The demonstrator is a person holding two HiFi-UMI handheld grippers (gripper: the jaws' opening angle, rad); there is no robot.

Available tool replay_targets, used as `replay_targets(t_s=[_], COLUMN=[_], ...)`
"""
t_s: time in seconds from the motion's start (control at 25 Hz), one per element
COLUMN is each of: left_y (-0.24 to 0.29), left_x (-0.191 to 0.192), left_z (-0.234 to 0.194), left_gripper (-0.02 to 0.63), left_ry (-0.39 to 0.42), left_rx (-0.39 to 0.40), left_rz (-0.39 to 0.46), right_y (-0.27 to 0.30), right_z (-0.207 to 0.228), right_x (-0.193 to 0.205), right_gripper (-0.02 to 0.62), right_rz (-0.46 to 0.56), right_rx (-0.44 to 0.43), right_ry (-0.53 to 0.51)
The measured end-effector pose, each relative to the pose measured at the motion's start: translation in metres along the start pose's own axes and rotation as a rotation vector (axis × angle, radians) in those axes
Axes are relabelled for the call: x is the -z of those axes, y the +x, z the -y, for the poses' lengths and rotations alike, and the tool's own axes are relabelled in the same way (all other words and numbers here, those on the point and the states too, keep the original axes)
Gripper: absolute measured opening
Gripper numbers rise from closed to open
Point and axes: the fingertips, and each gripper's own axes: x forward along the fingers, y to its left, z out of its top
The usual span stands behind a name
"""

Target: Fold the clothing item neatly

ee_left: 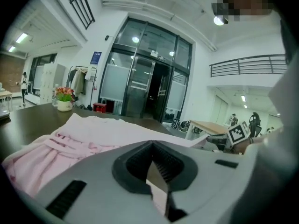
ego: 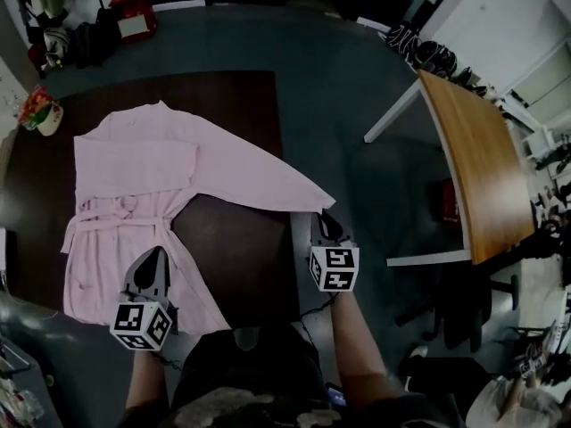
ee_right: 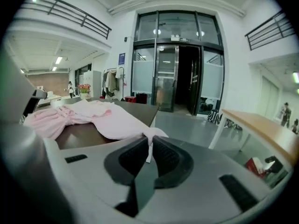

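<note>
- Where the head view looks down, a pink robe point(ego: 134, 194) lies spread on the left half of the dark tabletop point(ego: 241, 96), collar toward the far edge and hem toward the near edge.
- One sleeve point(ego: 259, 181) stretches out to the tabletop's right edge, and its cuff ends just past that edge at the right gripper point(ego: 323, 218).
- The left gripper point(ego: 153, 259) sits over the robe's hem, close to the near edge.
- A flower pot point(ego: 40, 114) stands at the far left corner. A light wooden table point(ego: 473, 168) stands well apart to the right.
- Left gripper view: the left gripper's point(ee_left: 152, 158) fingers are clenched, and a pale pink sliver of cloth shows in the seam between them.
- The robe point(ee_left: 84, 134) lies bunched ahead on the tabletop point(ee_left: 28, 120), with the flower pot point(ee_left: 64, 101) beyond it at the far edge.
- The right gripper's marker cube point(ee_left: 238, 133) shows at the right.
- Right gripper view: the right gripper's point(ee_right: 149, 149) fingers are clamped on the sleeve's cuff point(ee_right: 148, 143), and a narrow strip of pink cloth is pinched between the pads.
- From there the sleeve runs back to the robe point(ee_right: 88, 115) on the tabletop point(ee_right: 135, 108).
- The wooden table point(ee_right: 257, 122) stands to the right.
</note>
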Motion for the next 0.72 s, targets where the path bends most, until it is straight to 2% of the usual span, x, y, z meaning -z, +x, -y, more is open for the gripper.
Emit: replay_targets(t_s=[0.24,0.36,0.72], left_y=[-0.03,-0.044,-0.067], left_x=[-0.027,-0.035,-0.032], left_z=[-0.066,-0.085,-0.101], left_gripper=[0.009,0.011,0.011], left_ry=[-0.008,0.01,-0.007], left_rx=[0.033,0.026,-0.03], left_rz=[0.046,0.059,0.076], right_y=[-0.036,-0.046,-0.019], right_z=[-0.04,-0.069,-0.122], right_x=[-0.075,-0.095,-0.09], right_gripper=[0.02,0.02,0.02], right_rz=[0.061,0.08,0.06], right_rx=[0.055,0.027,-0.048], right_ry=[0.032,0.076,0.093])
